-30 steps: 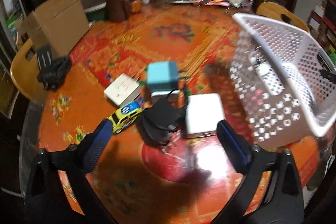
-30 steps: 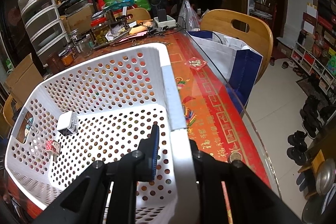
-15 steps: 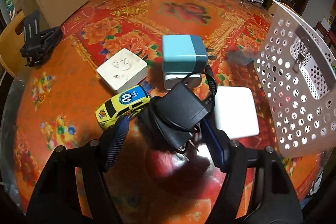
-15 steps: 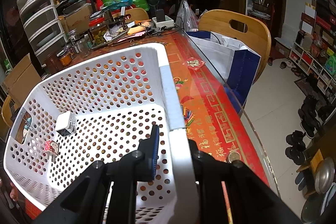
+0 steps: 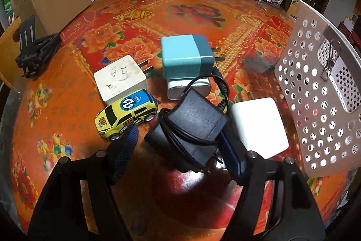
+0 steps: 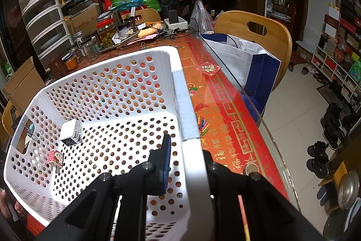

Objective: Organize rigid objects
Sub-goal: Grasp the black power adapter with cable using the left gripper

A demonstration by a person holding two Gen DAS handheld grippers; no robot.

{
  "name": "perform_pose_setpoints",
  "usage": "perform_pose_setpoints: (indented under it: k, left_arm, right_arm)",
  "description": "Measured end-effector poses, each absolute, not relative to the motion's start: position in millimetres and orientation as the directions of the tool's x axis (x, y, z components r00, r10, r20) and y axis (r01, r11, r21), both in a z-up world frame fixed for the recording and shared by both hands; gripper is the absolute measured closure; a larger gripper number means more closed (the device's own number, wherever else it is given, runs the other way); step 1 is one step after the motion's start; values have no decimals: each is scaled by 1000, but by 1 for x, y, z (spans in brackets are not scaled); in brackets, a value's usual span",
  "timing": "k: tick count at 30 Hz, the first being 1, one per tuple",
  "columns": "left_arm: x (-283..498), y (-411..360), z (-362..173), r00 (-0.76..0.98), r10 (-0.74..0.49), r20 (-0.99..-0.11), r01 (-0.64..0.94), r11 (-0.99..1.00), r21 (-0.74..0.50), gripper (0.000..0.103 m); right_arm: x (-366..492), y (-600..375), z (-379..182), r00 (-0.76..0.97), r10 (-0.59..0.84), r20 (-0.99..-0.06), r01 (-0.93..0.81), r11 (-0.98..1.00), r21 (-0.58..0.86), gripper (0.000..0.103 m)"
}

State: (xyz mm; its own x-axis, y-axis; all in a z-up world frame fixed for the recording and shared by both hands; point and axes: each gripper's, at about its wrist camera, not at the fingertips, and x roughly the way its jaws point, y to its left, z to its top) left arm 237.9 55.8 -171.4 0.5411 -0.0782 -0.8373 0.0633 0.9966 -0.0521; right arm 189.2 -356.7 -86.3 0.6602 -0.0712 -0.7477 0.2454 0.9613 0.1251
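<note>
left gripper [image 5: 178, 146] tilts steeply down, jaws straddling the black adapter [image 5: 191, 128].

The left hand-held gripper [image 5: 178, 143] tilts steeply downward, its blue-padded fingers [image 5: 126, 150] halfway apart after closing in, bracketing something black. The right hand-held gripper [image 6: 183, 164] angles down, its jaws clamped on a thin white wall.
</note>
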Motion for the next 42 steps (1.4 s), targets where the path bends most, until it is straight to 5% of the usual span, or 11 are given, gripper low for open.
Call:
perform_pose_setpoints:
  k: [6, 8, 42]
  left_arm:
    - [238, 51, -173, 550, -51, -834, 66, 998, -18, 36]
    - [236, 50, -171, 554, -61, -830, 76, 997, -22, 47]
    - [178, 9, -30, 780, 232, -581, -68, 955, 290, 47]
  right_arm:
    - [189, -357, -86, 660, -71, -747, 245, 961, 126, 89]
    - [189, -357, -86, 660, -71, -748, 245, 961, 126, 89]
    - [190, -357, -88, 671, -48, -740, 219, 966, 136, 89]
